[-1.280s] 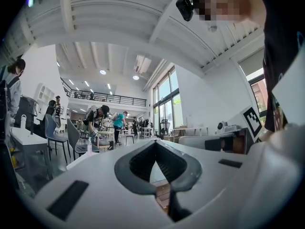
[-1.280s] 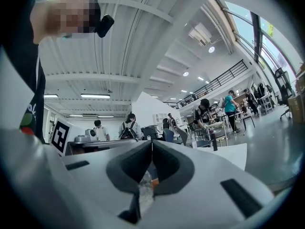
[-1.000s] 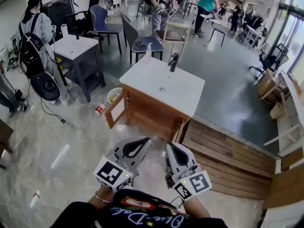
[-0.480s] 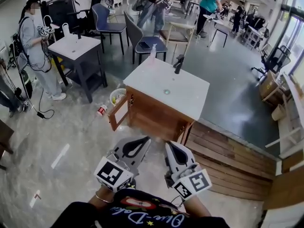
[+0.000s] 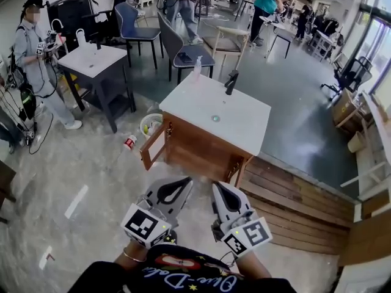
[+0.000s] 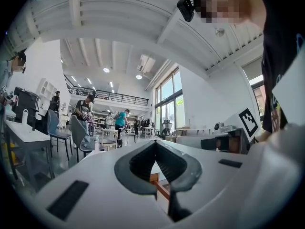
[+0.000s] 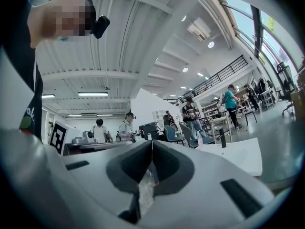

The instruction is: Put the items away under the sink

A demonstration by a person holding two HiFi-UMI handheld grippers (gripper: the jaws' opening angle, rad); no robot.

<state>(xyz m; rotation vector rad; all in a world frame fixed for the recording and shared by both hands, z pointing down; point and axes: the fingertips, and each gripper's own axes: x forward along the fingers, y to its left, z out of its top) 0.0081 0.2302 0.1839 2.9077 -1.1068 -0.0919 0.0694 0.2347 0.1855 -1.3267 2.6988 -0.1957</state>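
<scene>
Sink cabinet nearer — door ajar, basket with yellowish item beside

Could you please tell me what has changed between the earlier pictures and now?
The sink cabinet looms slightly nearer and further right in the head view; the person at the left has turned round. Unchanged: left gripper and right gripper shut and empty, cabinet door open.
</scene>
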